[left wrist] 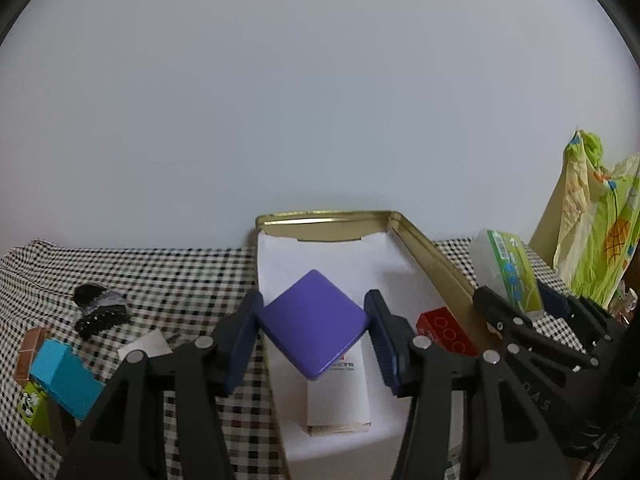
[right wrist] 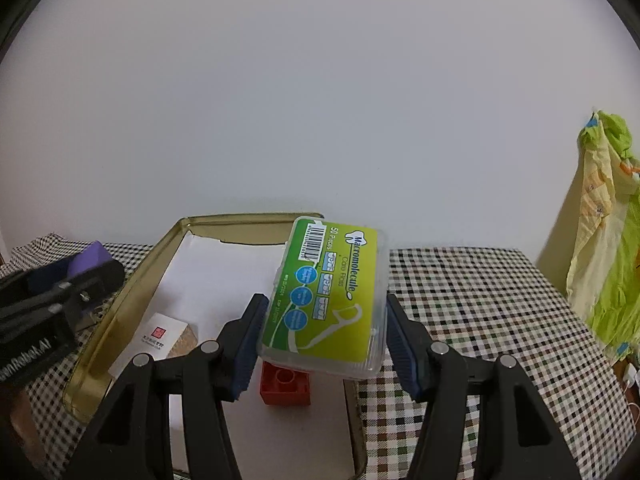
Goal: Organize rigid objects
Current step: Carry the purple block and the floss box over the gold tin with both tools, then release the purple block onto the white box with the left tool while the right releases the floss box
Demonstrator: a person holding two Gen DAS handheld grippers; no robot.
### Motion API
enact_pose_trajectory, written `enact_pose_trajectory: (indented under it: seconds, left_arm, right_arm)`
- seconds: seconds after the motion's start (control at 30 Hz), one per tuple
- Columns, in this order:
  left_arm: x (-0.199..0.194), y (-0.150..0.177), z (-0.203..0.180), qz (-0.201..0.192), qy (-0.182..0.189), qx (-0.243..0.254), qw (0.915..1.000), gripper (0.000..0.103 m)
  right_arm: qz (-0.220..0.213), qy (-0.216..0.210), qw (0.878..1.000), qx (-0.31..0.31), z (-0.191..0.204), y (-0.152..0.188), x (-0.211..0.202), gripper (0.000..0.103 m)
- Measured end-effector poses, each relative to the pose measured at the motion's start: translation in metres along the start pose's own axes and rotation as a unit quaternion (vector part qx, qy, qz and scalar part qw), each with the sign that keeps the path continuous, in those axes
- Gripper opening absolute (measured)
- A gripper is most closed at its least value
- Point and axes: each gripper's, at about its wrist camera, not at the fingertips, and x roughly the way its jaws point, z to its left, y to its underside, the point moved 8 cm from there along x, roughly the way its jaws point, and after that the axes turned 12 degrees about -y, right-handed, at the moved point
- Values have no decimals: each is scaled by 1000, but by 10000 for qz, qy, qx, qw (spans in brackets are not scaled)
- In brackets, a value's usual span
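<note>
Here the left tongs [left wrist: 313,334] grip a purple tile [left wrist: 312,322] by two opposite corners, so it hangs as a diamond above the near half of the tin [left wrist: 432,258]. The right tongs [right wrist: 324,338] clamp a floss box [right wrist: 334,292] by its long sides, green label up, and it hangs over the tin's right wall.

The tin is a shallow gold tray lined with white paper, standing on a checked cloth over the counter [right wrist: 480,300]. Its far end touches or nearly meets the pale wall behind; I cannot tell which. Inside, a white box [left wrist: 338,396] lies lengthwise in the near middle, directly under the tile. A red brick [right wrist: 285,386] sits close to the right wall, below the floss box. The far half of the lining is bare, and so is a strip along the left wall.

Left of the tin, on the cloth, lie a black clip [left wrist: 98,310], a white card [left wrist: 146,345], and near the counter's left edge a blue block [left wrist: 66,376] across a brown one and a green one. To the right of the tin the cloth runs open to the counter's far right corner, where a green and yellow cloth [right wrist: 612,240] hangs beyond the edge. The two tongs stand close side by side over the tin.
</note>
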Motion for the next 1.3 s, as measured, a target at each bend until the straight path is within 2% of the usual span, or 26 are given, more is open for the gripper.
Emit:
enact_pose_trajectory:
  seconds: [0.33, 0.57, 0.67, 0.8, 1.1, 1.3]
  left_arm:
    - [13, 14, -22, 186, 58, 328, 9993, 52]
    - [22, 19, -29, 336, 11, 427, 9985, 52]
    - [26, 24, -29, 410, -57, 486, 9980, 52]
    - [34, 29, -27, 523, -157, 512, 9972, 52]
    - [31, 29, -22, 506, -301, 505, 9970, 52]
    - [28, 28, -18, 575, -196, 399, 9974, 56]
  right_arm:
    - [243, 24, 9995, -213, 11, 5, 2, 60]
    - [316, 50, 9995, -59, 6, 4, 2, 60]
    - [353, -95, 9993, 88, 8, 5, 4, 60]
    - [429, -134, 9990, 67, 5, 12, 5, 60]
    - [487, -147, 9987, 78, 7, 17, 14, 61]
    - [413, -231, 9988, 161, 7, 16, 15, 61]
